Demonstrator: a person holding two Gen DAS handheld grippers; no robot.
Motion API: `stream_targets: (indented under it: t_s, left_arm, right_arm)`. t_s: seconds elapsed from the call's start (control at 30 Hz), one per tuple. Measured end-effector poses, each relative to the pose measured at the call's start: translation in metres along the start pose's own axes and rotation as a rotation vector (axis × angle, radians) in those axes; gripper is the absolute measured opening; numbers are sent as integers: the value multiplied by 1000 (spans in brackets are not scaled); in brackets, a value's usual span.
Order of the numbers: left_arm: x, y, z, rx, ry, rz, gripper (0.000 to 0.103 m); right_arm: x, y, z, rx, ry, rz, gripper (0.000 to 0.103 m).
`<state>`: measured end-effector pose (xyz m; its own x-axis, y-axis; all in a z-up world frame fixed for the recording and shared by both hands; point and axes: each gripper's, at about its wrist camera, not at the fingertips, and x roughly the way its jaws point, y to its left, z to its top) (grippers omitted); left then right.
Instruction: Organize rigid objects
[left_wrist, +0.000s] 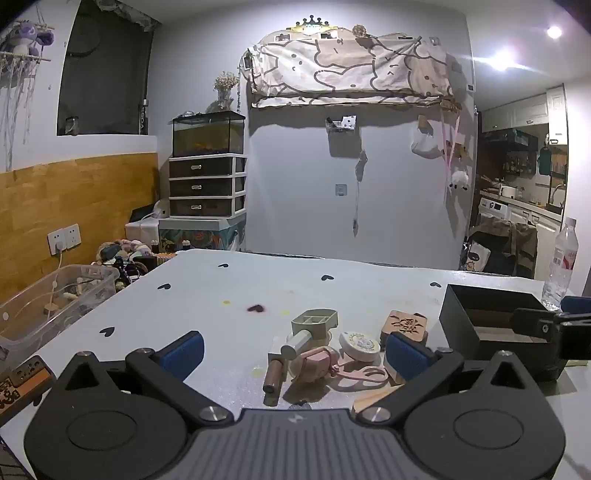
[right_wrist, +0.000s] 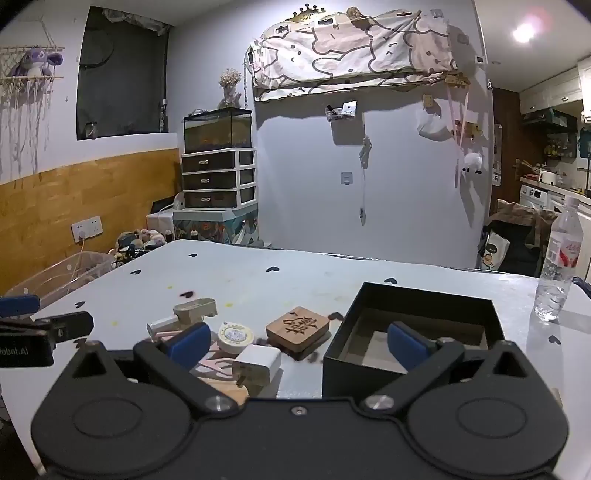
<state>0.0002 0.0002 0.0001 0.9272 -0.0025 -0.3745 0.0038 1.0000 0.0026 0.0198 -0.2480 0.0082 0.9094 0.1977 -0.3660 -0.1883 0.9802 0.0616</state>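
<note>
Left wrist view: wooden-handled stamp (left_wrist: 286, 360) lies handle toward camera between spread, empty left gripper (left_wrist: 293, 349) fingers.

The one text that reads clearly is on the left gripper (right_wrist: 44, 332), seen at the left edge of the right wrist view: white letters "obot.AI" on its black body, the start of the word cut off by the picture edge. The wooden block (right_wrist: 297, 326) carries a cut-out Chinese character on its top face, too small to make out. The round tin (right_wrist: 235, 336) has a printed lid, and the water bottle (right_wrist: 559, 258) wears a red and white label with script; neither can be read. An orange box (left_wrist: 22, 380) at the left wrist view's left edge shows dark, illegible print
</note>
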Motion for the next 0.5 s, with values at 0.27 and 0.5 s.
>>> stream_targets:
  t_s: [0.27, 0.5]
  left_arm:
    - [0, 0, 0, -3, -5, 3, 103]
    - [0, 0, 0, -5, -7, 1, 103]
  right_arm:
    - [0, 0, 0, 0, 2, 1, 103]
    - [-2, -2, 1, -1, -1, 1, 103]
